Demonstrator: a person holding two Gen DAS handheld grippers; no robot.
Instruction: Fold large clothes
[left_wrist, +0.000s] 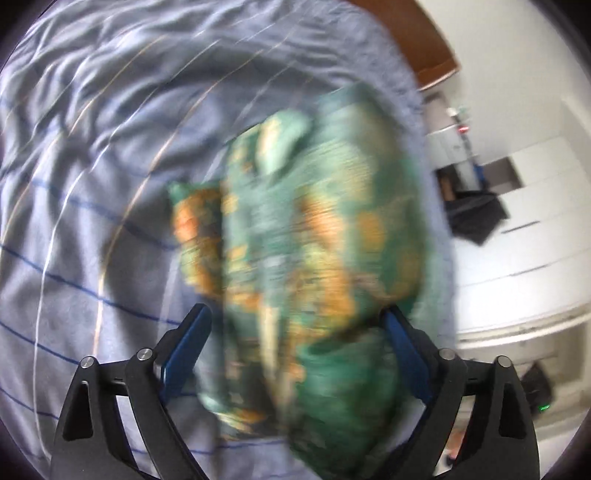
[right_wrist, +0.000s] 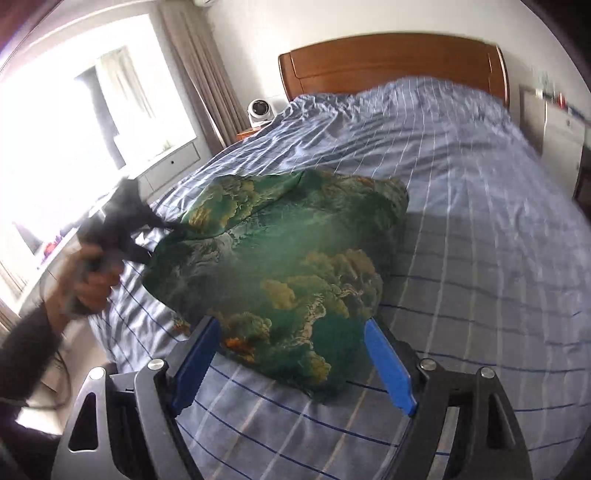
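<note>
A green garment (right_wrist: 288, 251) with yellow-orange cloud patterns lies bunched in a folded heap on the blue striped bed (right_wrist: 480, 229). In the right wrist view my right gripper (right_wrist: 291, 332) stands open over its near edge, and the blue pads (right_wrist: 388, 365) flank the cloth without pressing it. My left gripper (right_wrist: 162, 240), held by a hand (right_wrist: 88, 280), sits at the heap's left corner. The left wrist view is blurred. There the garment (left_wrist: 314, 240) fills the space between the wide-open fingers of the left gripper (left_wrist: 295, 321), and the left pad (left_wrist: 188, 350) stands apart from the cloth.
A wooden headboard (right_wrist: 388, 62) closes the far end of the bed. A small white fan (right_wrist: 260, 110) stands on a nightstand by the curtain and bright window. White cabinets (left_wrist: 517, 258) and dark items line the bed's other side. The bedsheet (left_wrist: 92, 184) is wrinkled.
</note>
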